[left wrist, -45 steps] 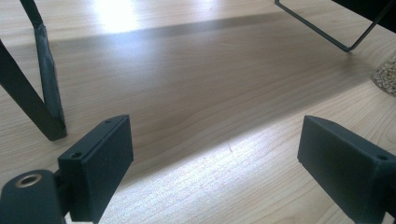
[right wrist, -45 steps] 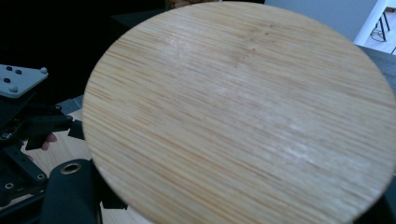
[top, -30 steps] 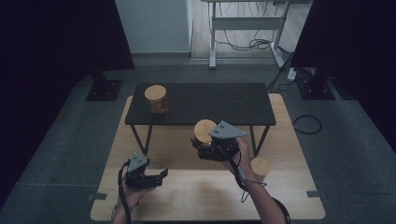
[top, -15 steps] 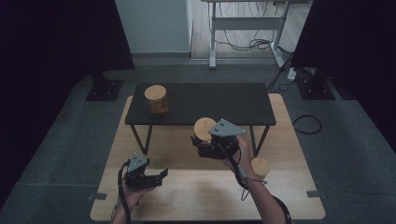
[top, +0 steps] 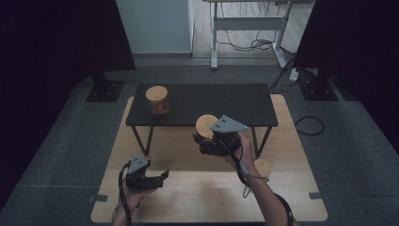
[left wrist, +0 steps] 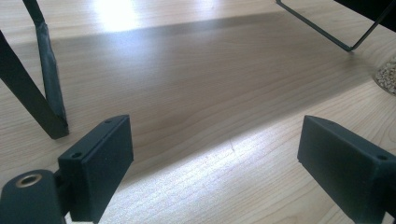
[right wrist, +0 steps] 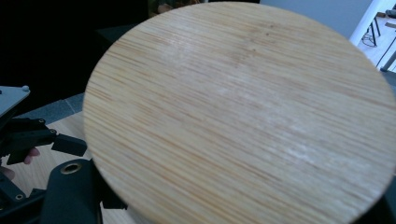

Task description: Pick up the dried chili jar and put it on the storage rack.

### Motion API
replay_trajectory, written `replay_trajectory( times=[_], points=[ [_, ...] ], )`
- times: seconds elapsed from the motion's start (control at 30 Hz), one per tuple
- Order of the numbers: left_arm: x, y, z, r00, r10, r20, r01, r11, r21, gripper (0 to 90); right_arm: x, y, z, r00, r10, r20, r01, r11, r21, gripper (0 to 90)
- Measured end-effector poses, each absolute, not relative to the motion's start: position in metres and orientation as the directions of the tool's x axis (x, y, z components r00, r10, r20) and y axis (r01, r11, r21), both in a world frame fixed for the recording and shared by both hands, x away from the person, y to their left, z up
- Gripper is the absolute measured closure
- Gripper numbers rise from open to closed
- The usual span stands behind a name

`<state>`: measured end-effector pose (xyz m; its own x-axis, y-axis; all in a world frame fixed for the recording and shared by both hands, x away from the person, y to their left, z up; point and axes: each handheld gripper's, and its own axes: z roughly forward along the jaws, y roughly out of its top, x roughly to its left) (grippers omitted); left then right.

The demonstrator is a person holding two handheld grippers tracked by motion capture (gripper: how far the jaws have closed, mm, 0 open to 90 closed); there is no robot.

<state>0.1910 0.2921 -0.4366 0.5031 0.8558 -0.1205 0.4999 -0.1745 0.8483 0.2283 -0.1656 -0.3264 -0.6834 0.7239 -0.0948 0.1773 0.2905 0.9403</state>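
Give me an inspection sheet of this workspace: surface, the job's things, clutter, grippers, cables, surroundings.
Surface: light wooden platform on grey carpet, with a low black table standing on it.
Job's things: round wooden-lidded jar held in the right gripper, lid toward its camera; a second lidded jar on the black table; a third on the platform by the right forearm.
Clutter: nothing seen.
Grippers: right shut on the jar; left gripper open, fingers wide apart, low over the platform.
Cables: one trails from each gripper; loose cables on the floor behind.
Surroundings: dark curtains at both sides, a metal-framed desk behind.
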Motion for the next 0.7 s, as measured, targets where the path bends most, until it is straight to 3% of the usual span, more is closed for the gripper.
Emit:
replay_trajectory(
  times=[0.7],
  points=[
    [0.191, 0.294, -0.436, 0.500, 0.858, -0.122, 0.499, -0.170, 0.849, 10.1, 0.239, -0.168, -0.320, -0.666, 0.739, -0.101, 0.178, 0.289, 0.940, 24.5]
  ],
)
